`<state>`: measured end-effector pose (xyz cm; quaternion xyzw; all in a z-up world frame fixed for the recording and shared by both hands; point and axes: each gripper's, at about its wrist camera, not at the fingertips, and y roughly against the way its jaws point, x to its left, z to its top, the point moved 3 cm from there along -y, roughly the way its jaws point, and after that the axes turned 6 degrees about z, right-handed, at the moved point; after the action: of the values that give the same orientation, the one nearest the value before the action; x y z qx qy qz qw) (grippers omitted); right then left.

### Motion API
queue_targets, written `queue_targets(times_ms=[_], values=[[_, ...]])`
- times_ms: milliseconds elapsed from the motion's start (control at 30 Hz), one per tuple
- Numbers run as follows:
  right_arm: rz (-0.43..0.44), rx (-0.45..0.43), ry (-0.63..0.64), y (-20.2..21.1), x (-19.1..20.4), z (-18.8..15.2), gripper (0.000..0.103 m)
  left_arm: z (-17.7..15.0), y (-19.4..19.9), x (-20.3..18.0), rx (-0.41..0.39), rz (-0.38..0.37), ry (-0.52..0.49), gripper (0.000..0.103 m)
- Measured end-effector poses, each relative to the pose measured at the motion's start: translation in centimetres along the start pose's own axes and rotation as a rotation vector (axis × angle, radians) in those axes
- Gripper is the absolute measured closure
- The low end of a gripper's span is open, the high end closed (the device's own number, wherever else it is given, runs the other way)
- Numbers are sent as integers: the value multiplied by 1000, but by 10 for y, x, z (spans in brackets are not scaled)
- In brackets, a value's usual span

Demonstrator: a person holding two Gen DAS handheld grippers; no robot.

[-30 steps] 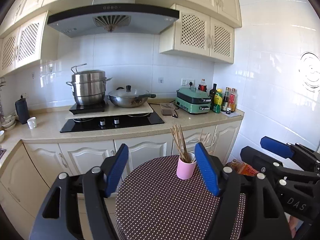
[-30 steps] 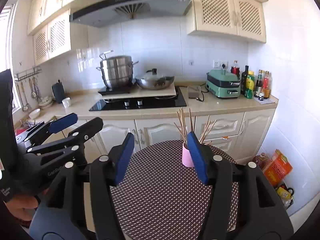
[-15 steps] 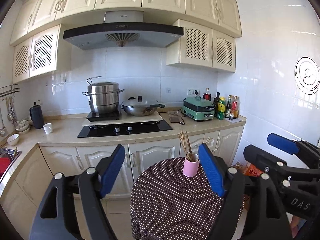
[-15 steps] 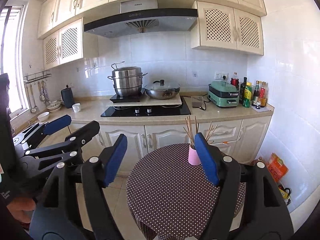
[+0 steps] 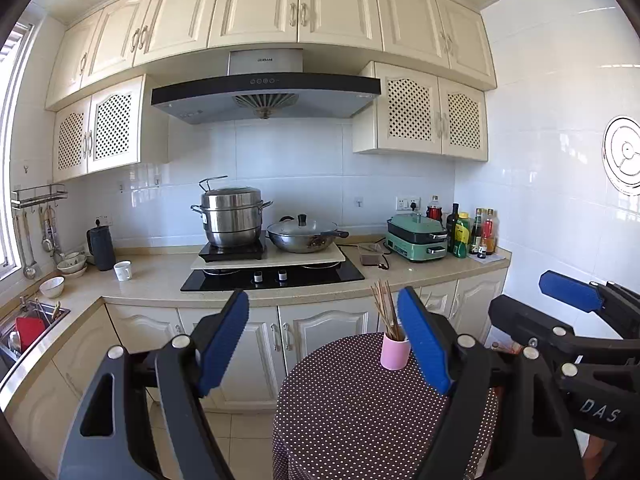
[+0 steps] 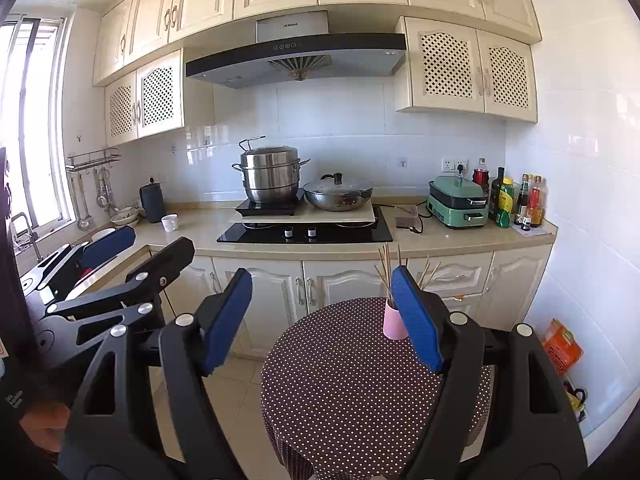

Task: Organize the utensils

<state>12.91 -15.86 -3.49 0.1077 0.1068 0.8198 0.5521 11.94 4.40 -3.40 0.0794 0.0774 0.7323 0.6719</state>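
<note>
Your left gripper [image 5: 324, 344] and right gripper [image 6: 320, 318] both gape wide, holding nothing, well back from the polka-dot table [image 6: 340, 380]. The pink cup [image 6: 393, 323] of chopsticks [image 5: 385, 306] stands near its far edge; a clumsy reach could tip it off. Beyond lie base cabinets [image 6: 340, 284], then the hob [image 6: 306, 234].

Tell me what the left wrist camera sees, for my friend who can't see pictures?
The open left gripper points at a round polka-dot table holding a pink cup of chopsticks. Behind are a counter, a steel pot and a wok; the right gripper shows at right.
</note>
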Motion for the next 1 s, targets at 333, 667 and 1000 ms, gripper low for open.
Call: queue_targets(times_ms=[333,667,1000], values=[[15,2,8,10,-17,2,29,1,2,-19,7,19,23,27],[8,-5,10,14,-28,3,26,4,3,-29,-3,20,13,27],[9,-14,12,16,-32,4,25,6,2,-32,-21,22,7,26]])
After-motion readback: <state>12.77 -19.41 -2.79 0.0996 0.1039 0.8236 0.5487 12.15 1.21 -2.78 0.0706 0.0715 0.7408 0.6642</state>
